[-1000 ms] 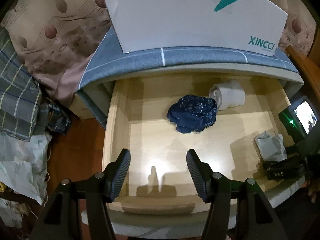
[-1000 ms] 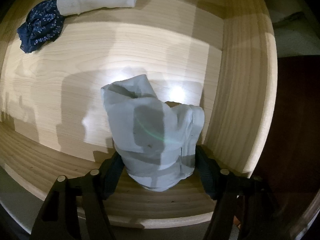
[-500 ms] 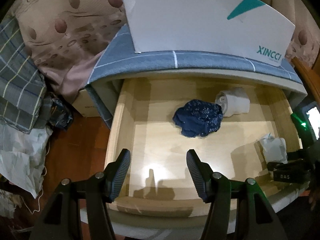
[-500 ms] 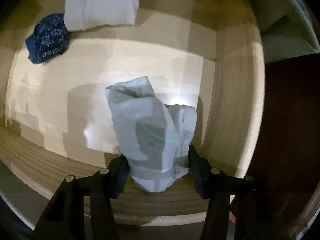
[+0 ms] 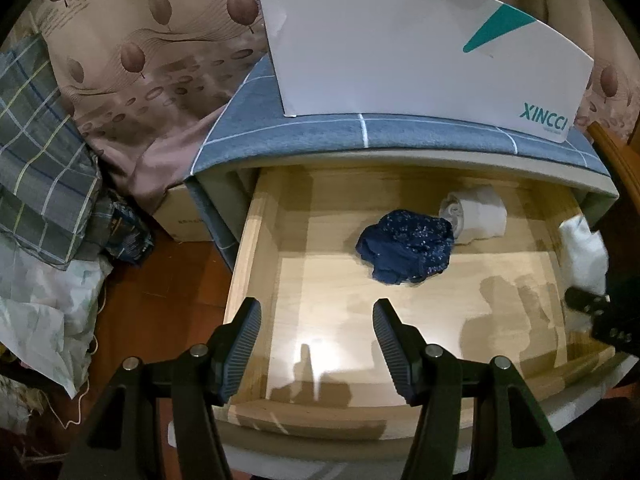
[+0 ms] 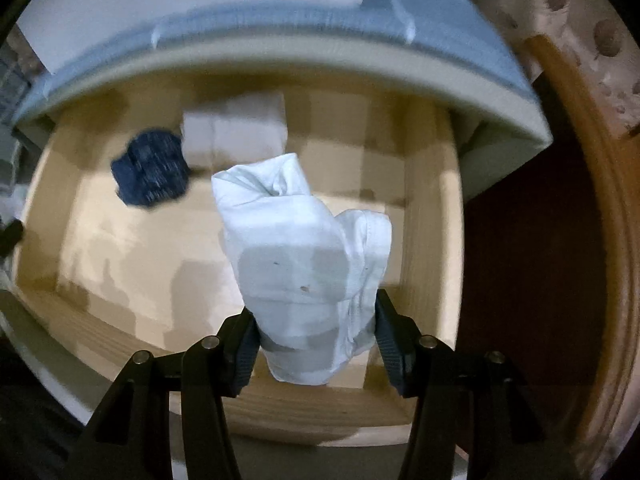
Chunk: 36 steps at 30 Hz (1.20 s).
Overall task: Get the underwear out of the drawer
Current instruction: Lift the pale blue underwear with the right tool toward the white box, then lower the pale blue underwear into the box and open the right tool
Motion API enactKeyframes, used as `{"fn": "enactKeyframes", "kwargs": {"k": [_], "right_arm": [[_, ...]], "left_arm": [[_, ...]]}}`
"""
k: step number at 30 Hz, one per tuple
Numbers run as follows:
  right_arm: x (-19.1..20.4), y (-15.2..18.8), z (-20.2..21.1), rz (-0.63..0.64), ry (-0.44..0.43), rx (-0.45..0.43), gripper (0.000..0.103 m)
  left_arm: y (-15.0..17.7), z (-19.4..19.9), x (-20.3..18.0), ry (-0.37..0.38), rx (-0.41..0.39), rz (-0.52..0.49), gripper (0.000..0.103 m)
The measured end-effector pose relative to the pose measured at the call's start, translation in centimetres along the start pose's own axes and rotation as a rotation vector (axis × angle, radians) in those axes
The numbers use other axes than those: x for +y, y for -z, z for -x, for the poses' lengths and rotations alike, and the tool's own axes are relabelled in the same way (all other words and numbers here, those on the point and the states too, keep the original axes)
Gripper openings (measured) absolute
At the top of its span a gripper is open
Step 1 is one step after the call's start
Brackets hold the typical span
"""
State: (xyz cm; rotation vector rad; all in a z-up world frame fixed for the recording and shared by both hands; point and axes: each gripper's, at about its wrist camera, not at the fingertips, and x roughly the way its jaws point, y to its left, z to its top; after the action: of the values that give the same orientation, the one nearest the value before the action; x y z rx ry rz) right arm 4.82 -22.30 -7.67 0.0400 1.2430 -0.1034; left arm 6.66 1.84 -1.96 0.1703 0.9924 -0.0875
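Right claw [image 6: 316,334]: clamped on the white underwear [image 6: 304,264] — held above the drawer [image 6: 430,216], at its 3 o'clock side.
Left claw [image 5: 316,344]: wide, holding nothing — over the drawer's 6 o'clock edge.
Navy bundle [image 5: 406,250]: on the drawer floor, touching a white roll [image 5: 476,218].

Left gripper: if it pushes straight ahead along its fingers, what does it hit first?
Probably the bare drawer floor: the open left gripper points down at it. The navy underwear lies farther back and right; depth is uncertain.

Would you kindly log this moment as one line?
right tongs: shut on white underwear | left tongs: open | drawer: navy underwear, white roll
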Motion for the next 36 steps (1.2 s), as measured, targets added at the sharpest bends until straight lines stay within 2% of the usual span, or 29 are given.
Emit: {"fn": "enactKeyframes", "kwargs": {"k": [8,21,29,36], "right_arm": [[0.1,-1.0,5.8,-0.021,-0.040,-0.174,0.049],[-0.6,-9.0,15.6,-0.012,-0.051,-0.392,0.049],[0.2,-15.0,17.8,0.005,-0.044,-0.439,0.049],[2.3,-19.7,16.0,0.036,-0.060,-0.417,0.049]], "left_arm": [[0.1,0.1,0.2,0.001,-0.004,0.004,0.060],[0.1,0.1,0.5,0.003,-0.003,0.016,0.060],[0.0,0.0,1.0,0.006,-0.003,0.039,0.060],[0.0,0.0,1.3,0.009,-0.002,0.052,0.060]]}}
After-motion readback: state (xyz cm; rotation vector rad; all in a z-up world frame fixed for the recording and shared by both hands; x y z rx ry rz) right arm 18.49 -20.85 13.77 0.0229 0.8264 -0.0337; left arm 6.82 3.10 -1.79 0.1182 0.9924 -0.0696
